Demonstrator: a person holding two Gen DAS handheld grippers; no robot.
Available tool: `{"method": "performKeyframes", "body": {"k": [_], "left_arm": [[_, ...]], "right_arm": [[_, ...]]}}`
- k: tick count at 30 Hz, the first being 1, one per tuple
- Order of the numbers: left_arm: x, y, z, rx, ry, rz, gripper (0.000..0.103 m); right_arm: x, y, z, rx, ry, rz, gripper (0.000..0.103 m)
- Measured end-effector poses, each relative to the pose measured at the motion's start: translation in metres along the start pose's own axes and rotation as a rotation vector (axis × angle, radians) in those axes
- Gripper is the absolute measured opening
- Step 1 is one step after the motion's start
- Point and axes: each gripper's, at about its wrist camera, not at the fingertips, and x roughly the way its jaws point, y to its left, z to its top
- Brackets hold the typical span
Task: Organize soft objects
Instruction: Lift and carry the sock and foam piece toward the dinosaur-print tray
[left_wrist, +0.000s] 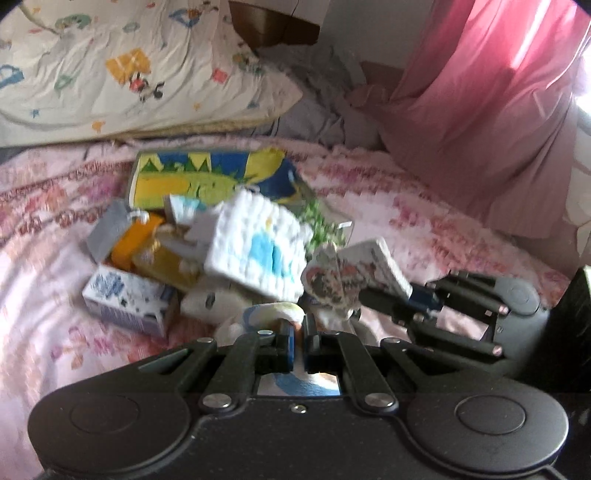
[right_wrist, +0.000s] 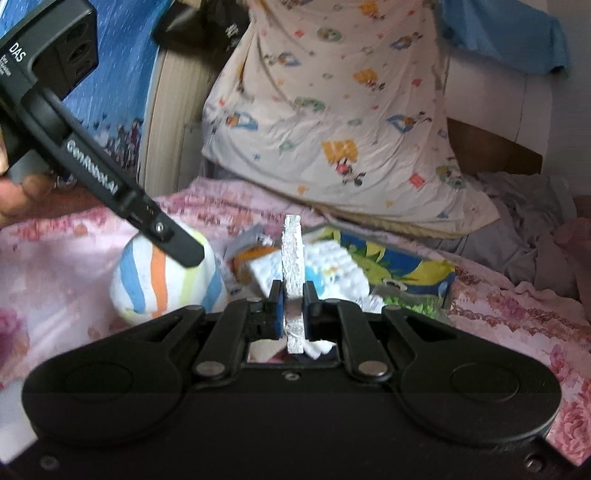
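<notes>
Pink floral bedspread (left_wrist: 388, 206) covers the bed, and a heap of soft things lies in its middle. The left gripper (left_wrist: 299, 332) has its jaws drawn nearly together on a rolled striped cloth (right_wrist: 166, 277) — white with blue, orange and pale green bands — seen from the right wrist as a rounded bundle just above the bedspread. The right gripper (right_wrist: 291, 295) is clamped on a thin folded white cloth (right_wrist: 293, 254) standing edge-on between its pads; from the left wrist the same piece shows a printed red and black pattern. Between and beyond the two grippers sits a folded white quilted cloth (left_wrist: 255, 251) with a blue print, tilted atop the pile. Behind it lies a blue, yellow and green dinosaur-print cloth (left_wrist: 207, 177), flat on the bed. To the left are a small blue-and-white carton (left_wrist: 125, 295) and orange and yellow items, blurred — their nature is unclear. A cartoon-print pillow (left_wrist: 122, 70) leans at the head of the bed, and a pink curtain (left_wrist: 480, 110) hangs at the right. A hand (right_wrist: 18, 195) grips the left tool's handle.
</notes>
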Motion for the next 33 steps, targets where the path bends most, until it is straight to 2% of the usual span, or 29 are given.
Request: {"method": "performKeyframes", "body": {"k": [9,14,19,25,33], "left_arm": [[-0.027,-0.002,0.052,0.027,-0.078,0.023,0.003],[-0.035,-0.002,0.094,0.039,-0.153,0.061,0.003],[-0.03,-0.005,0.133,0.07,-0.191,0.106,0.003],[0.003,0.007,0.164,0.066,-0.187,0.174,0.004],[0.075,0.062,0.196,0.039,-0.181,0.173,0.004]], "right_arm": [[-0.004,-0.018,0.023,0.036,-0.03,-0.007,0.005],[0.016,-0.029,0.046,0.026,-0.04,-0.016,0.005],[0.048,-0.044,0.063,0.011,0.013,-0.008,0.005],[0.09,-0.064,0.077,0.025,0.065,-0.034,0.005],[0.169,-0.092,0.069,-0.023,0.159,-0.046,0.005]]}}
